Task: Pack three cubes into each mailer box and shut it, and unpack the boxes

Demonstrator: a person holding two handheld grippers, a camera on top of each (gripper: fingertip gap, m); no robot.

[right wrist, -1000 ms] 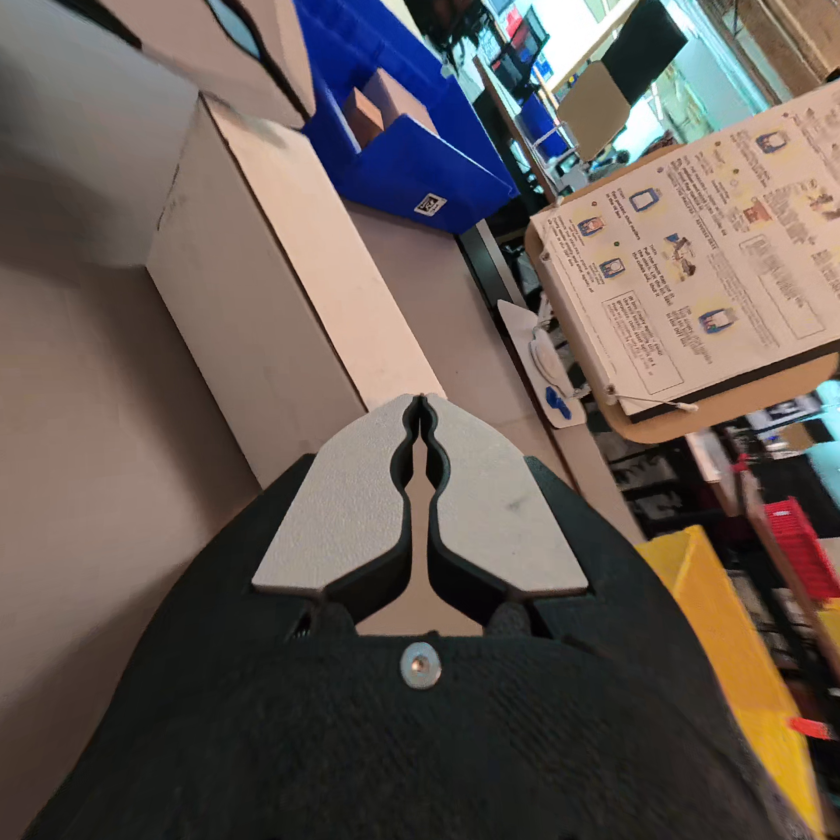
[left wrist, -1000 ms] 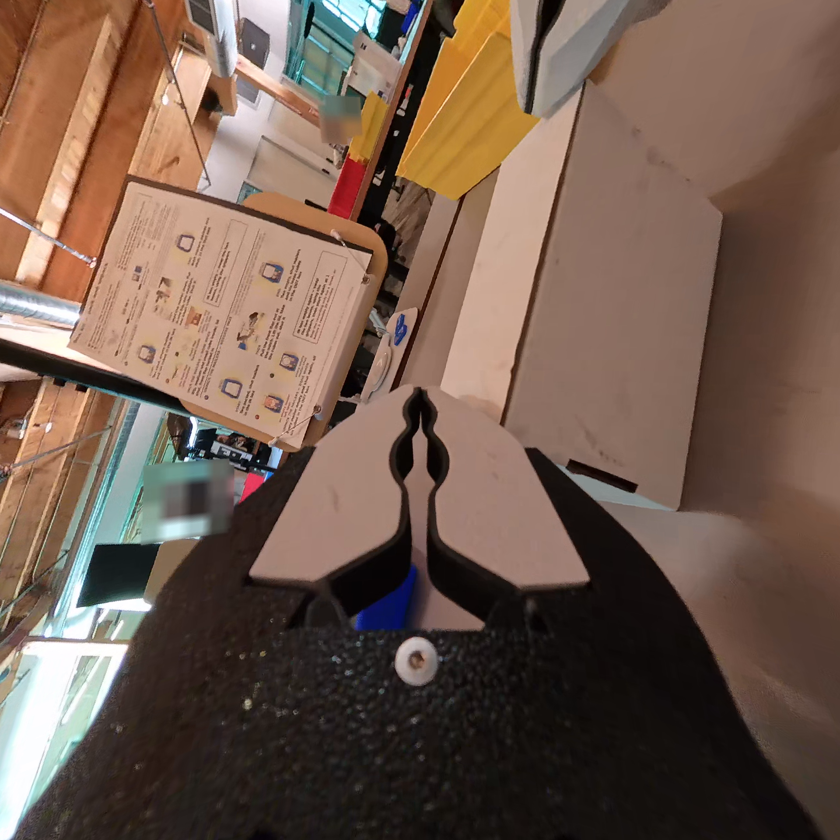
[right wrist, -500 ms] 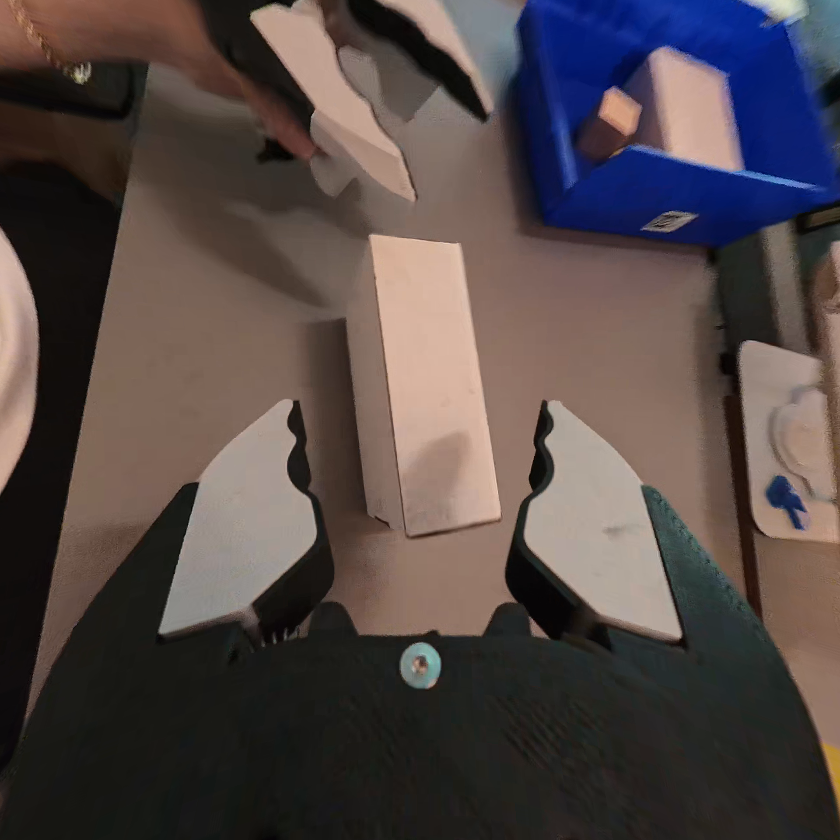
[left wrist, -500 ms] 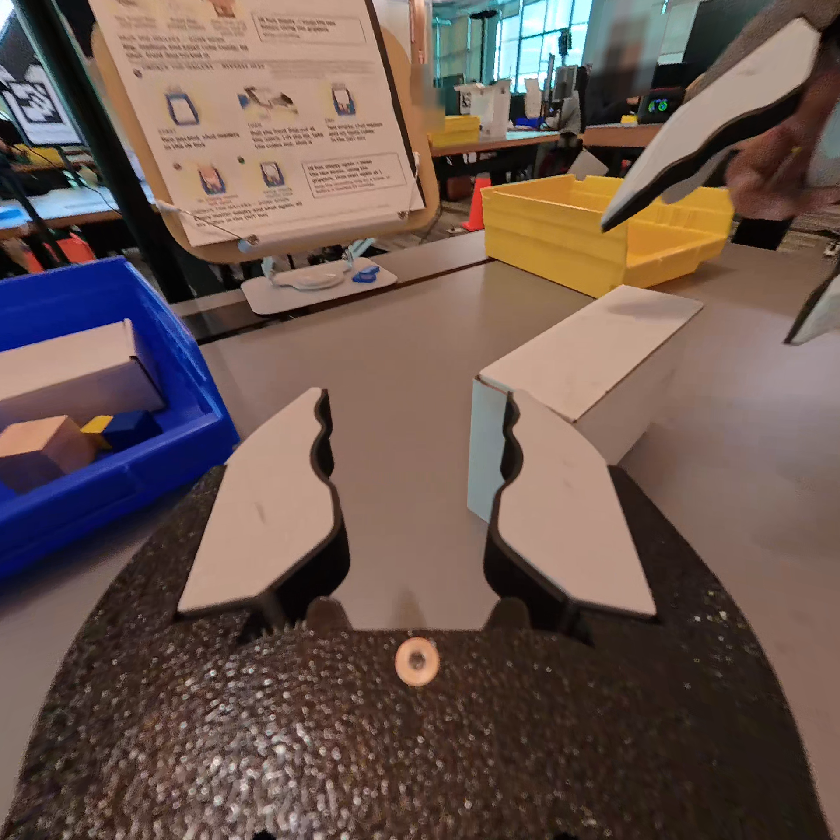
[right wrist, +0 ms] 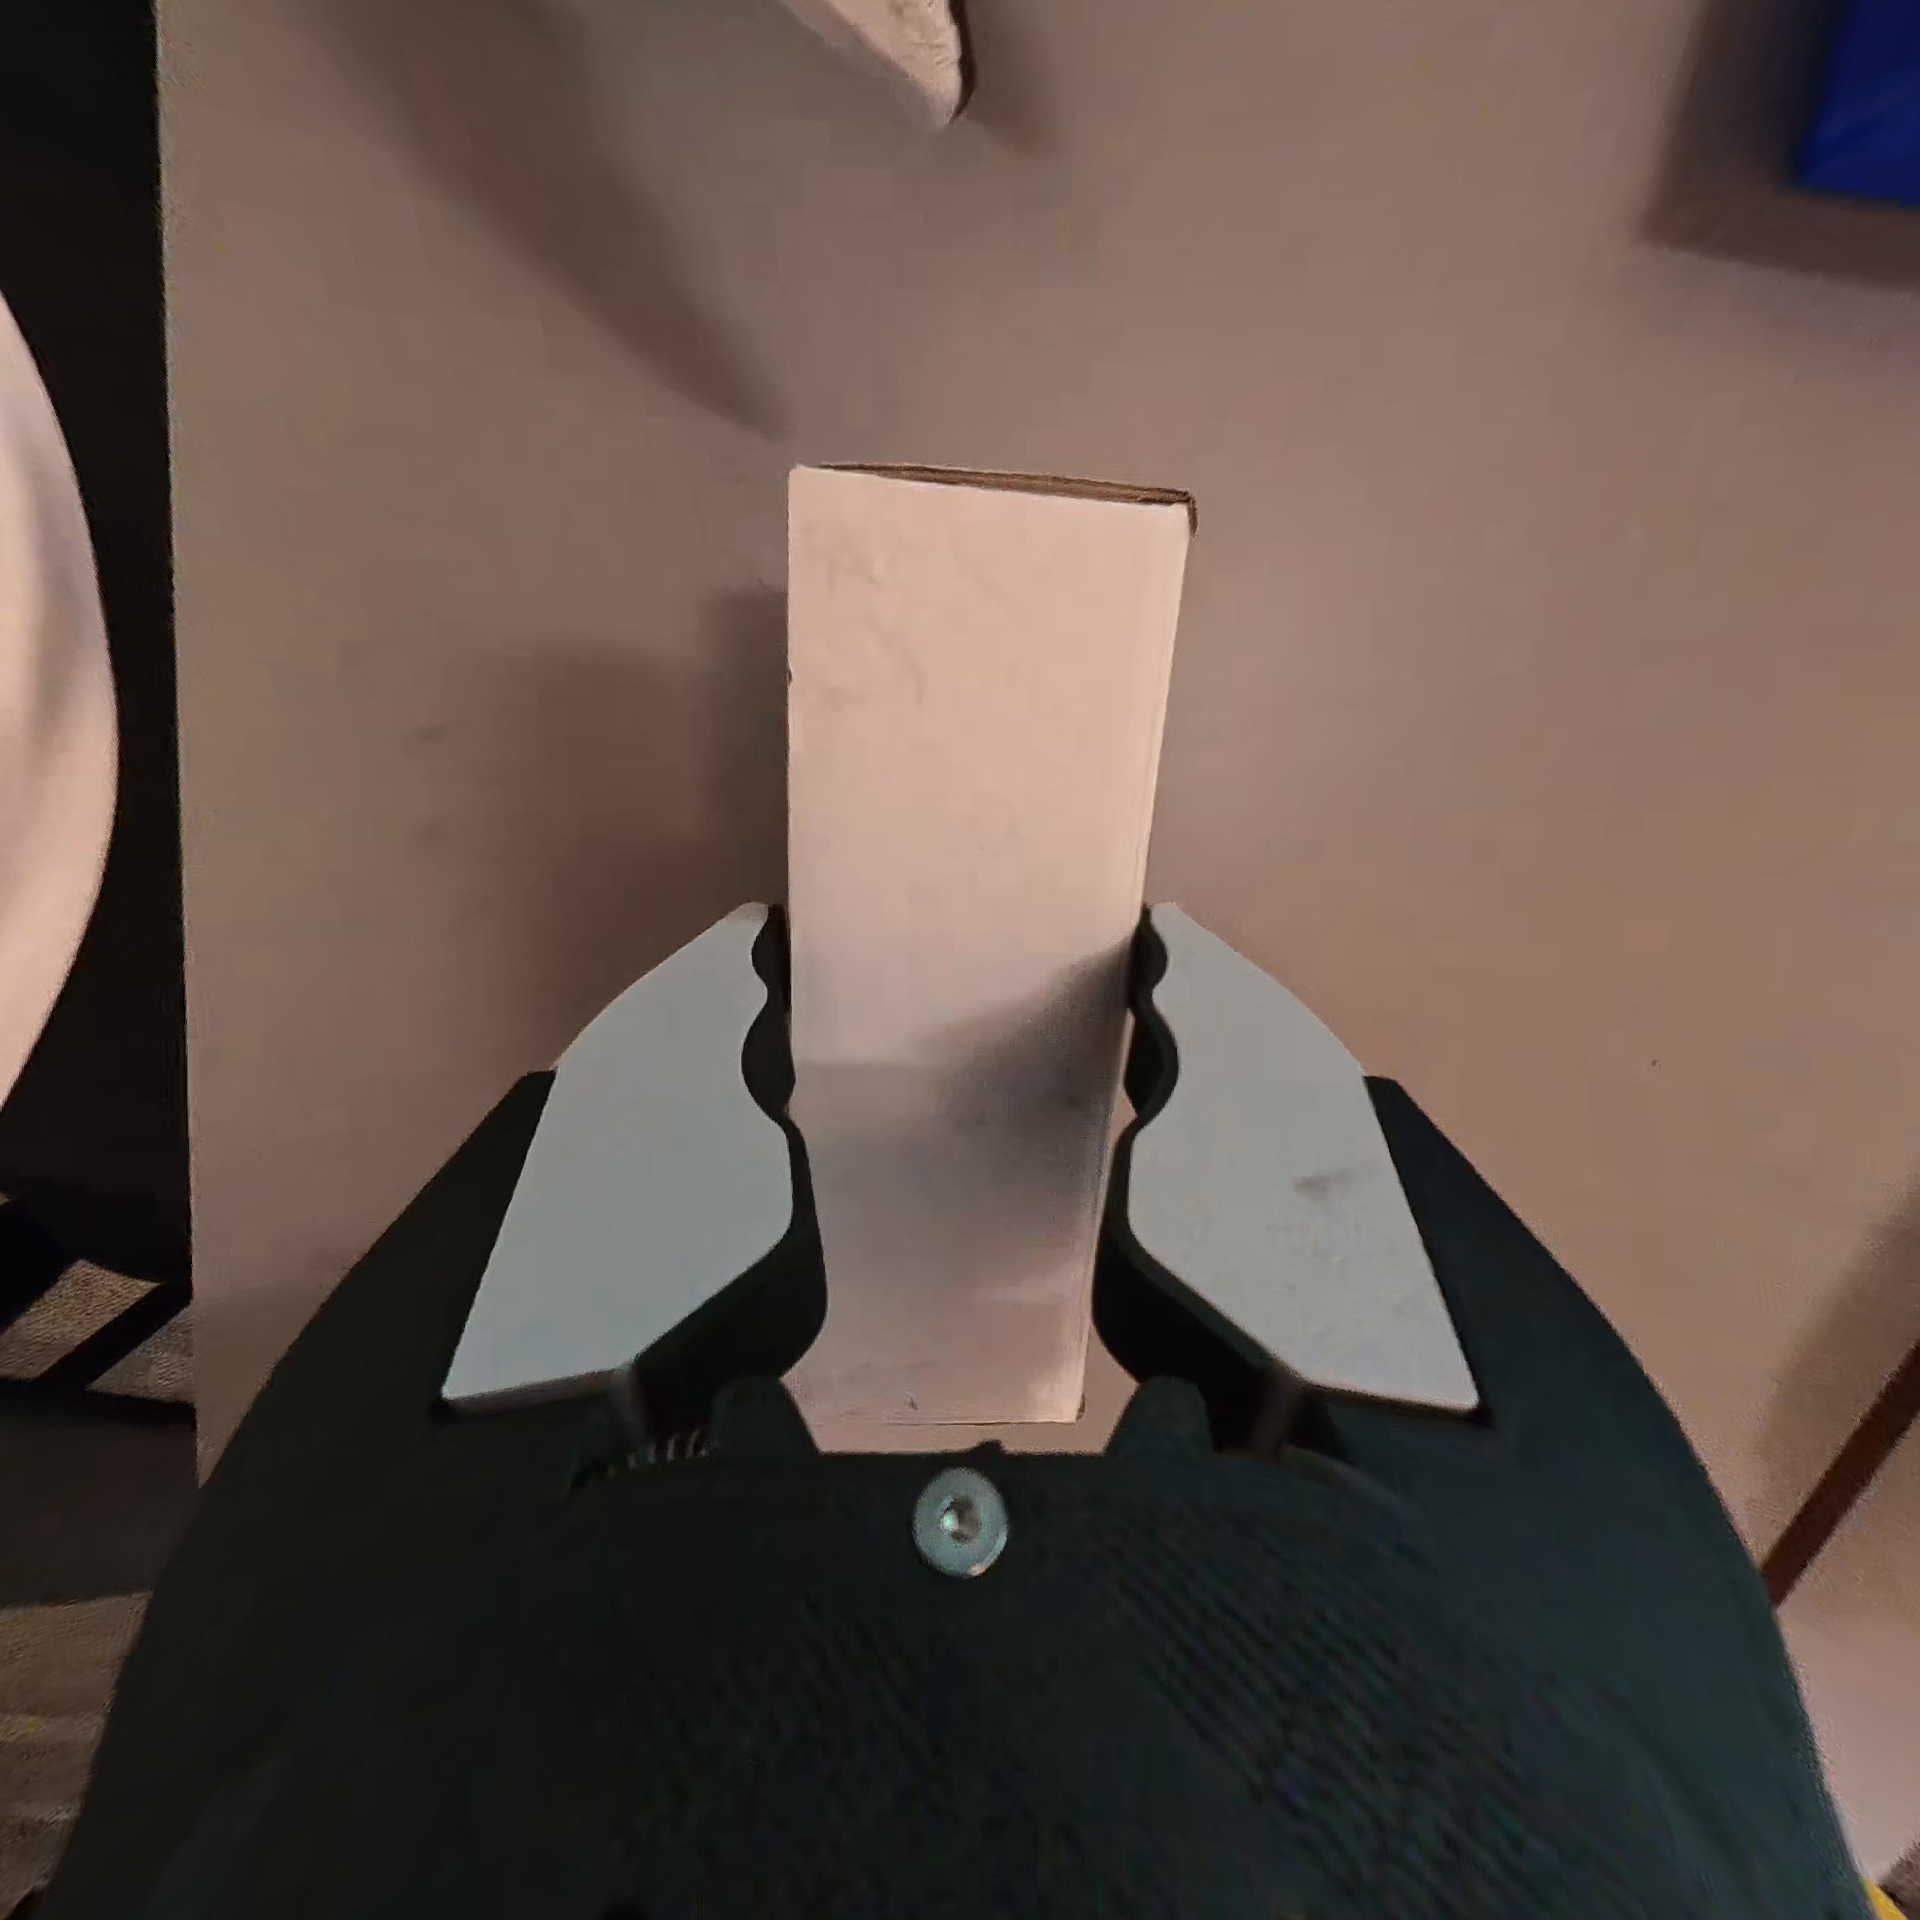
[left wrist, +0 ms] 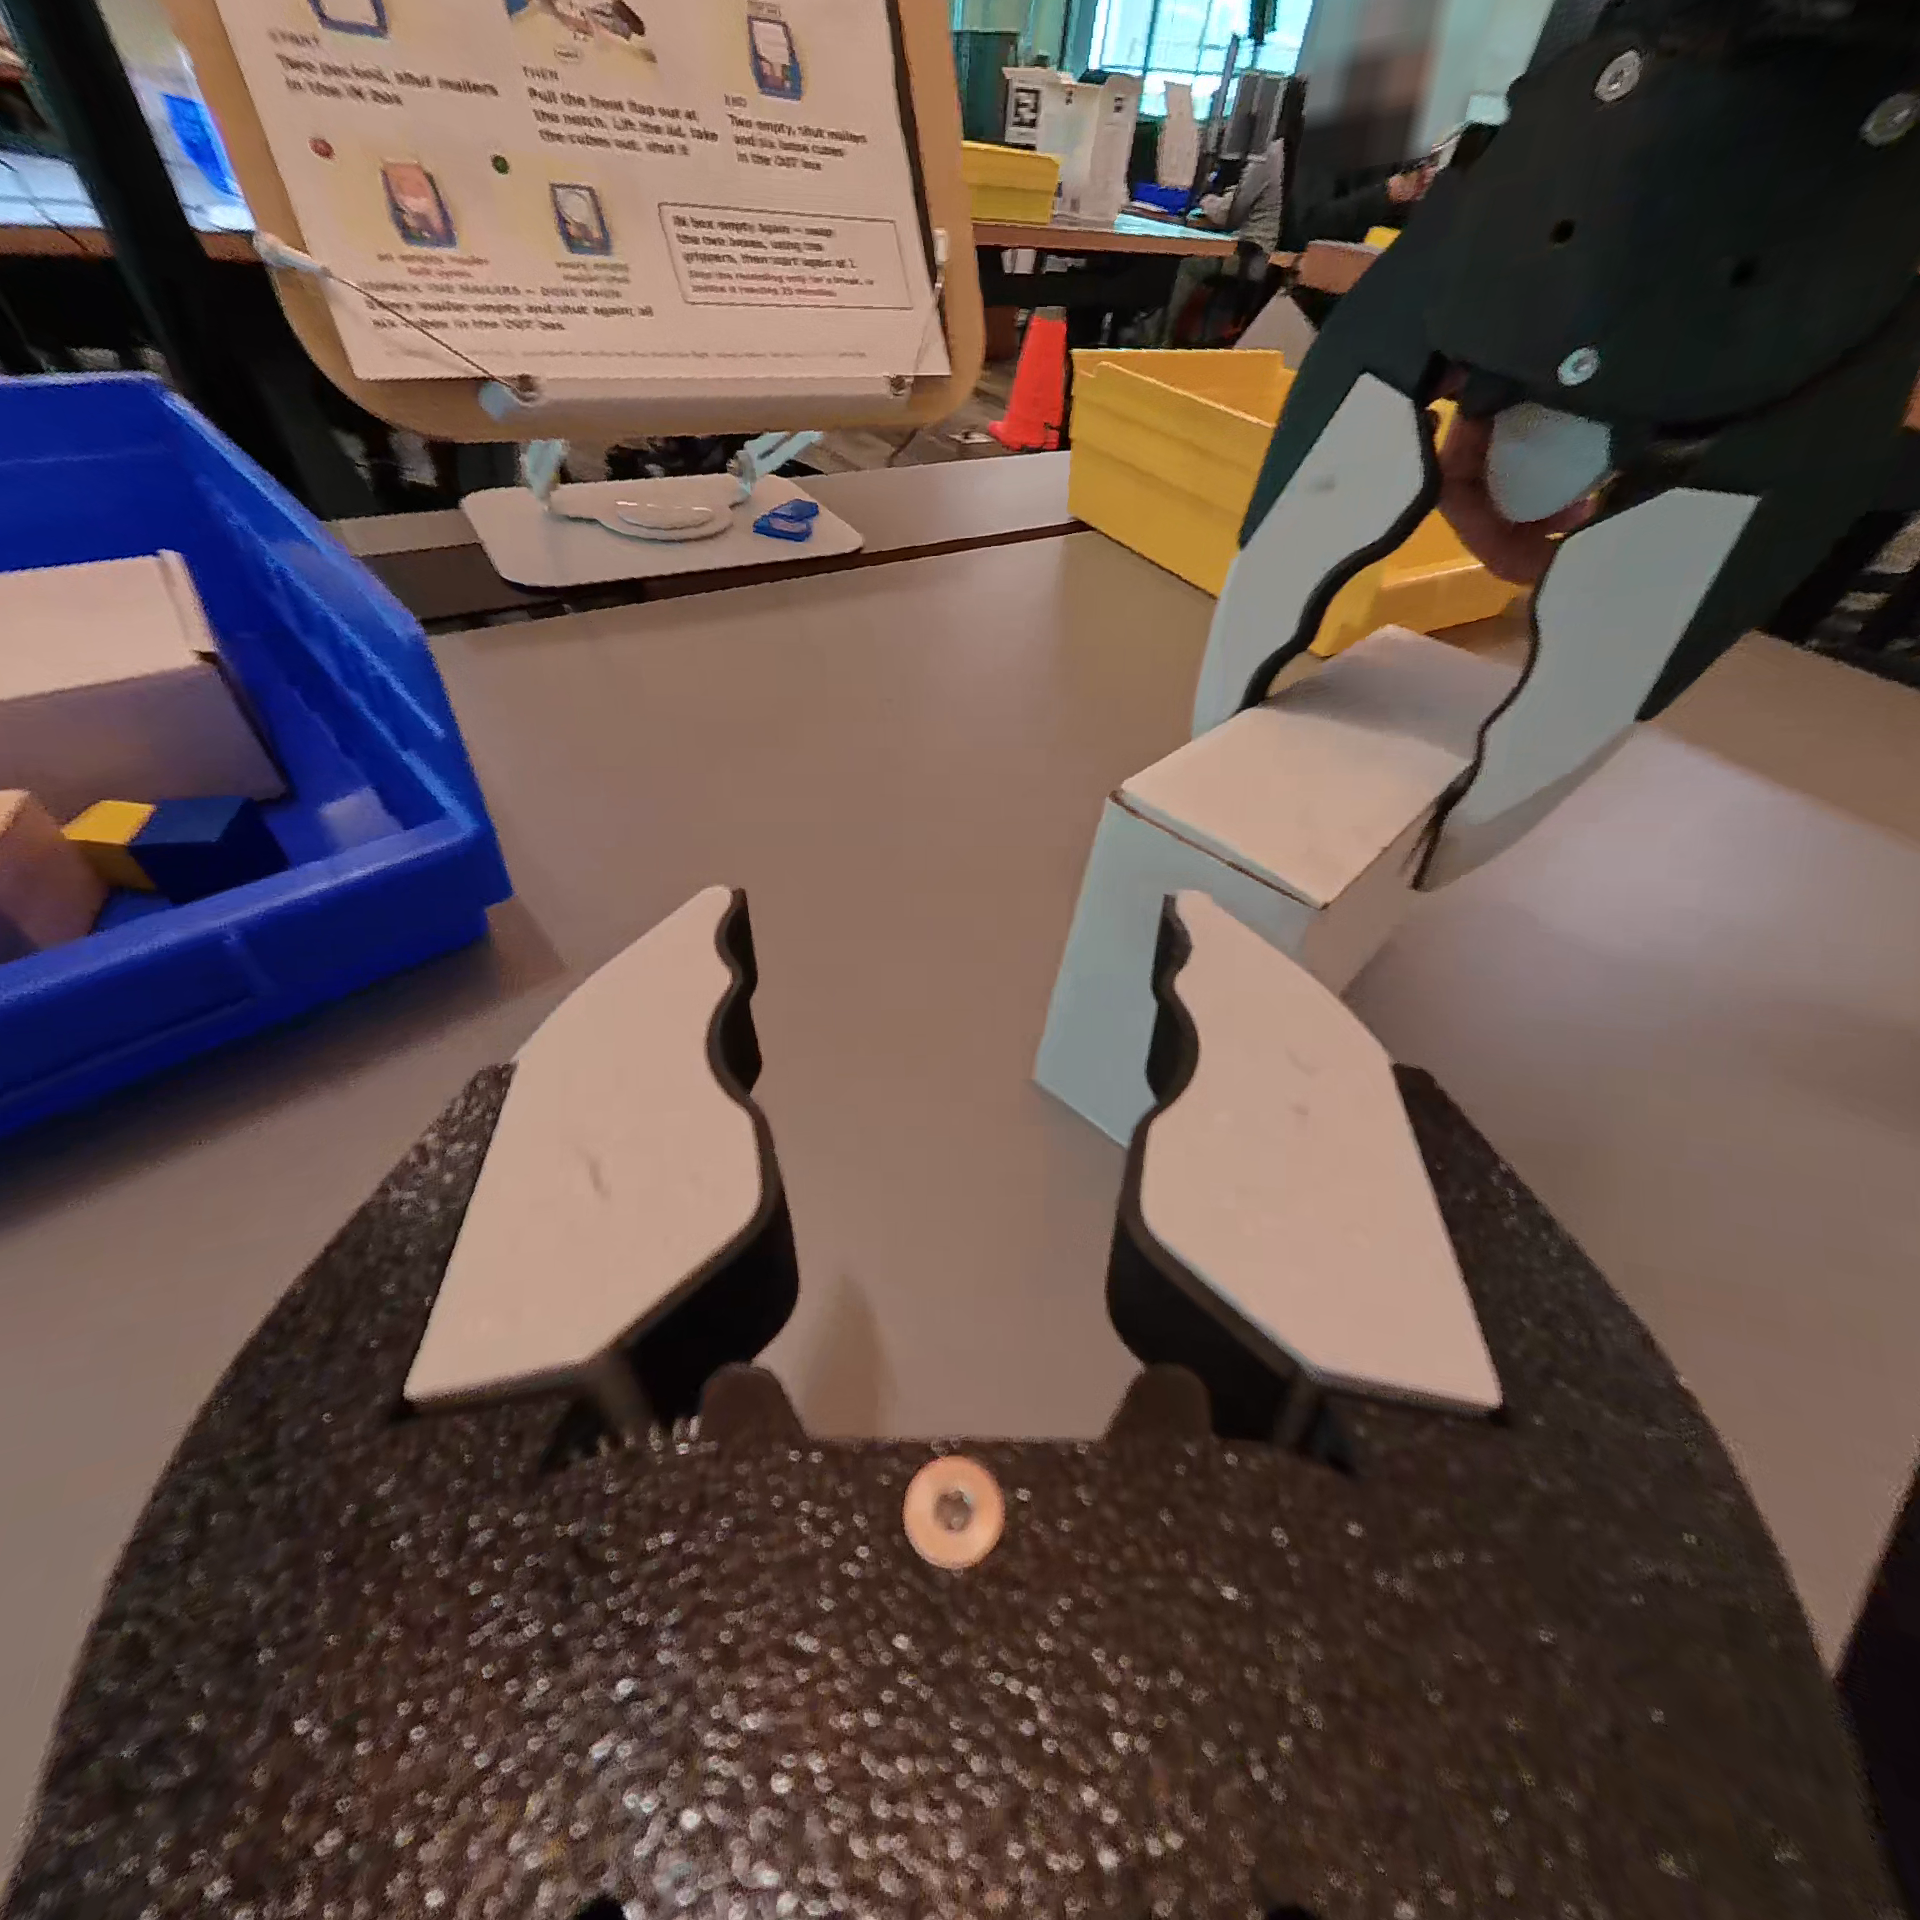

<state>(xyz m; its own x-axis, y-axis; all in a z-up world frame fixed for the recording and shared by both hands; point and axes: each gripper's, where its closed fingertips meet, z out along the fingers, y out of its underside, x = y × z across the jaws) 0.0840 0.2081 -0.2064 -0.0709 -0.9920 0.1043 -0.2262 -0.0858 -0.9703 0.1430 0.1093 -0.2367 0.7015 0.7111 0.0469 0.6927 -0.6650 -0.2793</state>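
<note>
A shut white mailer box lies on the grey table. My right gripper comes down over it from above, and both pads press on its long sides; the box still rests on the table. In the left wrist view the right gripper straddles the box's far half. My left gripper is open and empty, low over the table just short of the box's near end. A blue bin at the left holds a second white mailer box and wooden, yellow and blue cubes.
A yellow bin stands at the back right. An instruction board on a stand rises behind the table, with an orange cone on the floor beyond. The table's edge runs down the left of the right wrist view.
Both grippers opened from shut and swung to face the table. The right gripper then came down over the mailer box and closed onto its sides. The left gripper edged closer to the box's end.
</note>
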